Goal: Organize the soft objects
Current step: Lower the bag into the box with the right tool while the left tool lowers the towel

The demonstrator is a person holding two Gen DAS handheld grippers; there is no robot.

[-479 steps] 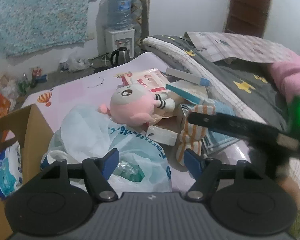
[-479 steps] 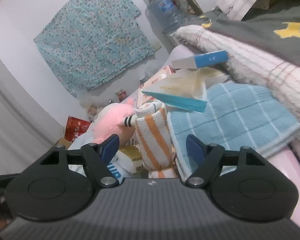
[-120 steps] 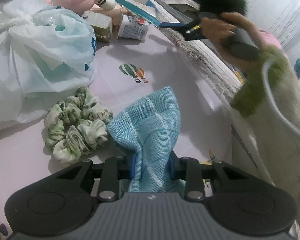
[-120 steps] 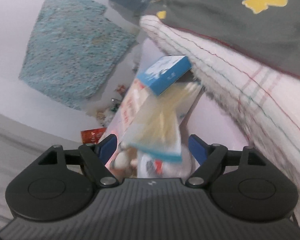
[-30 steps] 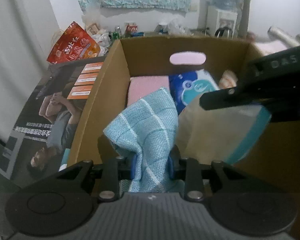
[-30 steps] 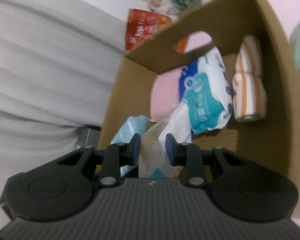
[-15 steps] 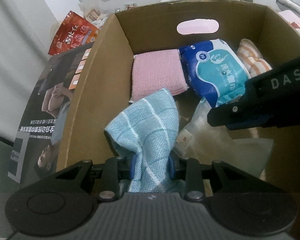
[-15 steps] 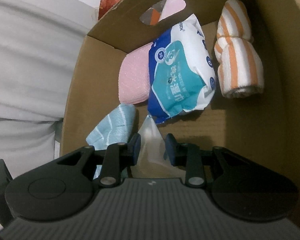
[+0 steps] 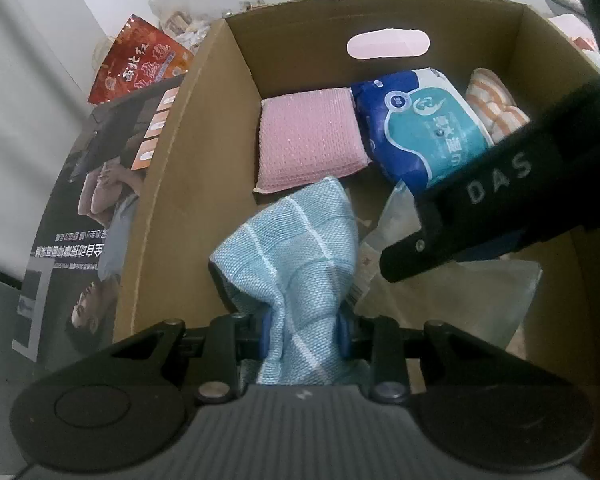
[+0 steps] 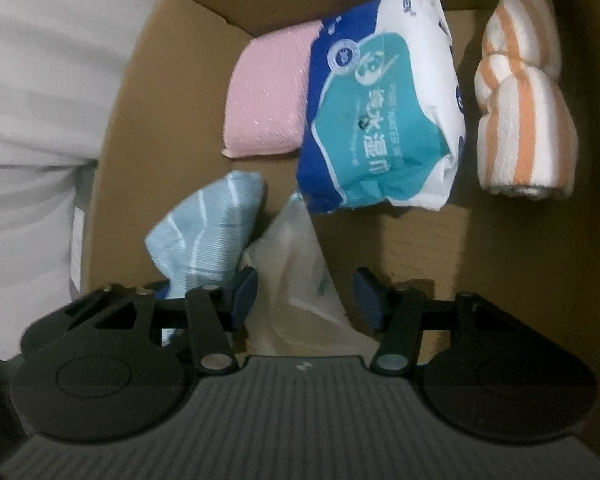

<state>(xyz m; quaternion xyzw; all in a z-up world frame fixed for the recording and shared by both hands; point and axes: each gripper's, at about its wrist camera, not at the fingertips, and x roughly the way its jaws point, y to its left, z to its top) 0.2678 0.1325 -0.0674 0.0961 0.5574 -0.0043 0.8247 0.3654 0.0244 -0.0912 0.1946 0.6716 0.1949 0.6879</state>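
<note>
Two grippers hang over the cardboard box (image 9: 172, 184). The right gripper (image 10: 306, 294) has its jaws opening, and the clear packet (image 10: 296, 276) they pinched a moment ago now lies loose between them near the box's near edge, so that item is delivered. The left gripper (image 9: 302, 330) stays clamped tight on the blue cloth (image 9: 292, 248), hanging by the left wall. Beyond lie a pink sponge (image 9: 308, 140), a wipes pack (image 9: 420, 128) and a striped towel (image 10: 524, 120) along the far wall.
</note>
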